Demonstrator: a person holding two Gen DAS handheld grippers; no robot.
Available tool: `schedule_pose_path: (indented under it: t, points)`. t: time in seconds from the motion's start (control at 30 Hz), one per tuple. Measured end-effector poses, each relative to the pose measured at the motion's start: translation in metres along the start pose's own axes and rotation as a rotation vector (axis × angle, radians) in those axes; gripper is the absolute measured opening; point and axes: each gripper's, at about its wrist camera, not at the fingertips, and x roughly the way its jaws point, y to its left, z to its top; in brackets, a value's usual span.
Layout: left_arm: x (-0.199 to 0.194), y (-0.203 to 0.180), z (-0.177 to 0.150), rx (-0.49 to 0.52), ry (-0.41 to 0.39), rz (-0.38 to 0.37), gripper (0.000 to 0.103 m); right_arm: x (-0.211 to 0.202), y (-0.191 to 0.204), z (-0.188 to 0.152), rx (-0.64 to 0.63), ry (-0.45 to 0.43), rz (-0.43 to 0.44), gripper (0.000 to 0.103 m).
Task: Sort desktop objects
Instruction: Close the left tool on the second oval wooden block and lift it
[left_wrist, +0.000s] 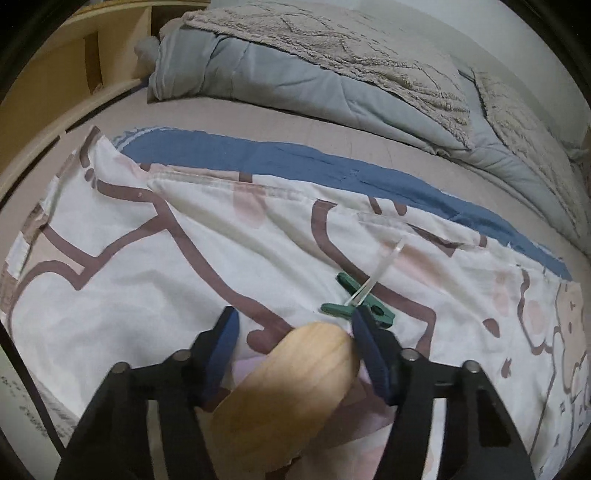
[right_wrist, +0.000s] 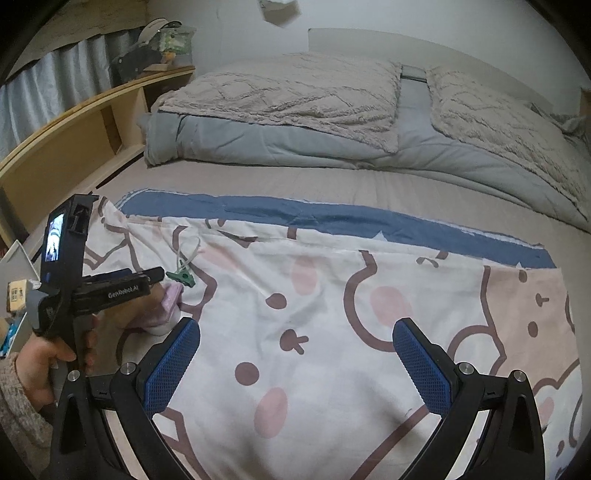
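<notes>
Left tongs (left_wrist: 291, 321) angled down, narrowed around wooden oval piece (left_wrist: 295, 391), right tongs (right_wrist: 295, 332) wide, empty over patterned sheet (right_wrist: 332, 295).

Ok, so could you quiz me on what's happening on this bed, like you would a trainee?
1. True or false: the right tool is holding a clip.
2. What colour is the clothespin lying on the patterned sheet? A red, B green, C yellow.
3. Fill in: the thing between the left tool's fingers is made of ___.

Key: 1 false, it is open and empty; 2 B; 3 wood, a wooden piece.
</notes>
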Motion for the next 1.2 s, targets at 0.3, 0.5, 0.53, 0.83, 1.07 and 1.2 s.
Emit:
schedule_pose_path:
  t: [0.3, 0.5, 0.53, 0.83, 1.07, 1.2]
  points:
    - [-0.001, -0.019, -0.024, 0.115, 0.043, -0.057, 0.051, 0.004, -0.002, -0.005, 0.009, 0.026, 0.009, 0.103]
    - [-0.018, -0.039, -0.042, 0.178, 0.077, -0.106, 0.051, -0.003, -0.001, -0.002, 0.003, 0.011, 0.026, 0.103]
    - [-0.020, -0.045, -0.047, 0.209, 0.084, -0.110, 0.051, -0.004, -0.001, -0.002, 0.005, 0.009, 0.029, 0.103]
    - [-0.046, -0.074, -0.093, 0.376, 0.138, -0.187, 0.050, -0.009, -0.004, 0.001, 0.018, -0.007, 0.041, 0.103]
    - [-0.069, -0.067, -0.112, 0.404, 0.176, -0.284, 0.050, -0.006, -0.006, -0.003, 0.018, 0.003, 0.043, 0.103]
    - [-0.075, -0.056, -0.123, 0.374, 0.241, -0.319, 0.049, -0.001, -0.005, -0.007, 0.014, 0.021, 0.042, 0.103]
